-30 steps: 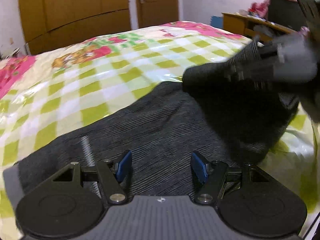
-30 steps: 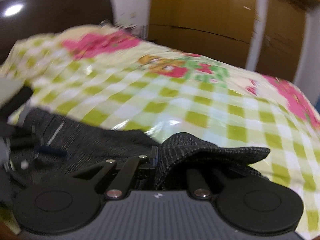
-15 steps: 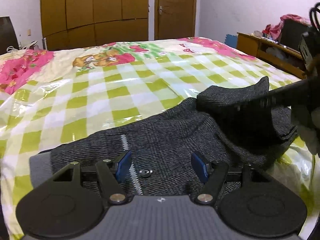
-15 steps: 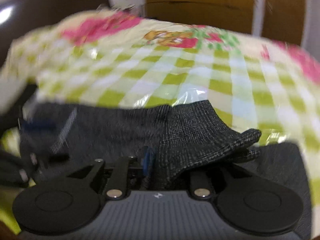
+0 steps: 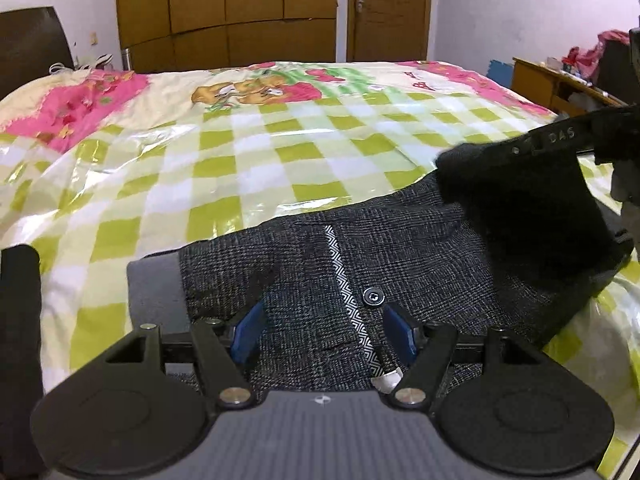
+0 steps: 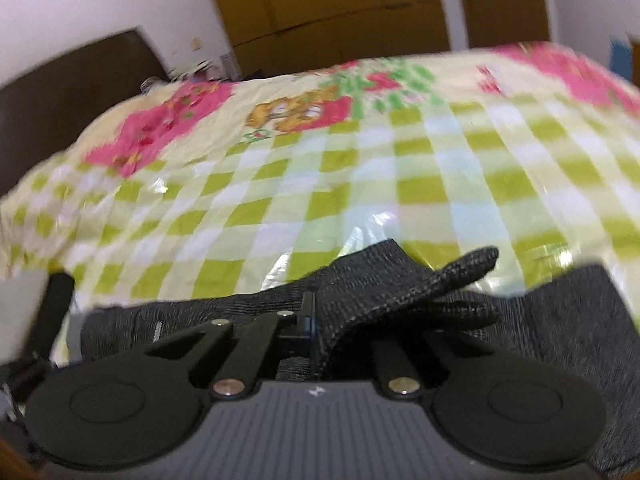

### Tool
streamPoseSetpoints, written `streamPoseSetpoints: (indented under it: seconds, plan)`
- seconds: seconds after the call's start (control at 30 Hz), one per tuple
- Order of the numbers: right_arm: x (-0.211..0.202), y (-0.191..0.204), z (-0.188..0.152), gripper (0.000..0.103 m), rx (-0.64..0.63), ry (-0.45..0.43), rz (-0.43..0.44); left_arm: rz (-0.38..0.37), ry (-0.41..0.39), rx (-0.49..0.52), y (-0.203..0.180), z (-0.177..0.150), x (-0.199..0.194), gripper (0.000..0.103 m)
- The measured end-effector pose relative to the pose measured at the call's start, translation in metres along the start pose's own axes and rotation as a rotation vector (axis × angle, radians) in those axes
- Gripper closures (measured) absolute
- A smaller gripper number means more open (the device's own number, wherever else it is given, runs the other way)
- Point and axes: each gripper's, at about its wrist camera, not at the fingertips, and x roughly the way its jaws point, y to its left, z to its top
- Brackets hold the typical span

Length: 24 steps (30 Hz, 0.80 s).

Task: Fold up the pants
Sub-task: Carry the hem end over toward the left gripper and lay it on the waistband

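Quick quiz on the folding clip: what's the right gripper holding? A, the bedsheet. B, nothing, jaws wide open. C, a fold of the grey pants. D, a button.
C: the right gripper is shut on a bunched fold of the pants, lifted above the bedsheet.

Your pants (image 5: 420,256): dark grey crosshatch weave, white herringbone strip. Beyond them, bedspread (image 5: 256,152): lime-white checks, pink flowers further back; wardrobe (image 5: 224,12) brown.

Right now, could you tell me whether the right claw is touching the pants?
Touching: the right wrist view shows the right claw shut on a fold of the pants.
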Motion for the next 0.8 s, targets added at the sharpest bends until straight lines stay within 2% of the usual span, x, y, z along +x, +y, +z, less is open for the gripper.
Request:
streamPoseSetpoints:
  seconds: [0.07,0.17,0.23,0.3,0.43,0.53,0.67,0.8]
  plan:
    - [0.002,0.026,-0.002,0.097,-0.147,-0.031,-0.01,-0.001,0.0,-0.002,0.0,0.0,0.001,0.025]
    - [0.014,0.067,-0.022,0.097,-0.439,-0.06,-0.035,-0.004,0.009,-0.003,0.001,-0.001,0.003,0.025]
    - [0.024,0.079,-0.035,0.097,-0.514,-0.03,-0.01,-0.003,0.004,-0.005,0.001,-0.001,0.001,0.025]
    - [0.032,0.08,-0.042,0.096,-0.512,0.012,0.001,-0.004,0.003,-0.007,0.002,-0.001,0.002,0.025]
    - [0.034,0.074,-0.042,0.095,-0.45,0.028,-0.008,-0.011,0.002,-0.009,0.003,-0.002,0.003,0.025]
    - [0.032,0.069,-0.03,0.09,-0.374,0.018,0.004,-0.013,-0.004,-0.013,0.004,-0.002,0.002,0.025]
    - [0.035,0.071,-0.016,0.09,-0.308,0.011,0.017,-0.009,-0.017,-0.025,0.006,-0.005,-0.003,0.025]
    - [0.035,0.081,-0.006,0.09,-0.304,-0.014,0.043,0.01,-0.023,-0.024,0.009,-0.009,-0.01,0.025]
